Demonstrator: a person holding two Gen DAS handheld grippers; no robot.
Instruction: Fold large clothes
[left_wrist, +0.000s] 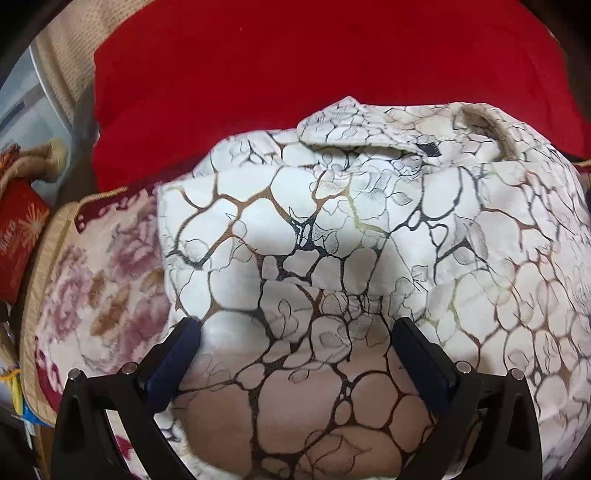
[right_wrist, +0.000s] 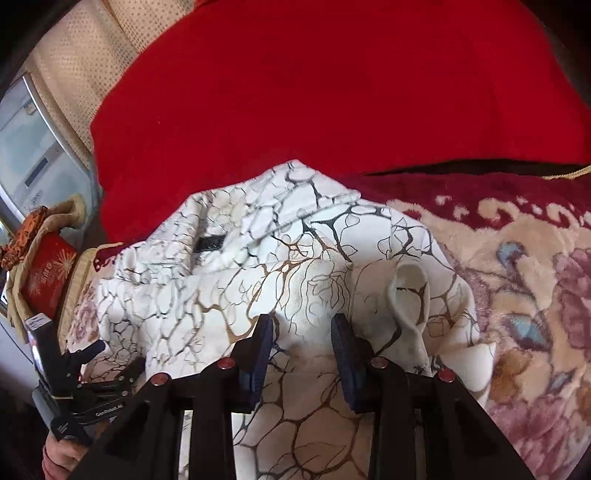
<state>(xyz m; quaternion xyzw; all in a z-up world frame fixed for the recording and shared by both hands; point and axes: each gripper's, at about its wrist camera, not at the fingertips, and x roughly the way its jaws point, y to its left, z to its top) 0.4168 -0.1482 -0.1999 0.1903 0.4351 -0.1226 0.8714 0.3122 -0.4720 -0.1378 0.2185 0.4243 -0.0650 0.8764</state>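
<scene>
- Left wrist view: the patterned shirt (left_wrist: 332, 240) is seen spread on the floral blanket (left_wrist: 92, 280), collar (left_wrist: 369, 129) at the far side near the red cushion (left_wrist: 295, 62).
- The left gripper (left_wrist: 295, 332) is held wide apart above the cloth, grasping nothing.
- The right gripper (right_wrist: 303, 328) is partly parted over a raised fold; whether cloth is pinched cannot be told.
- The bunched right edge (right_wrist: 410, 295) should be gathered and laid flat before any fold is pressed.

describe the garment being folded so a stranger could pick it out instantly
Start at the big red blanket at the back; in front of it lies a floral plush blanket. The shirt is spread on that plush blanket, its collar toward the red one. It alone is white, covered in a dark and gold cracked-vein print.
</scene>
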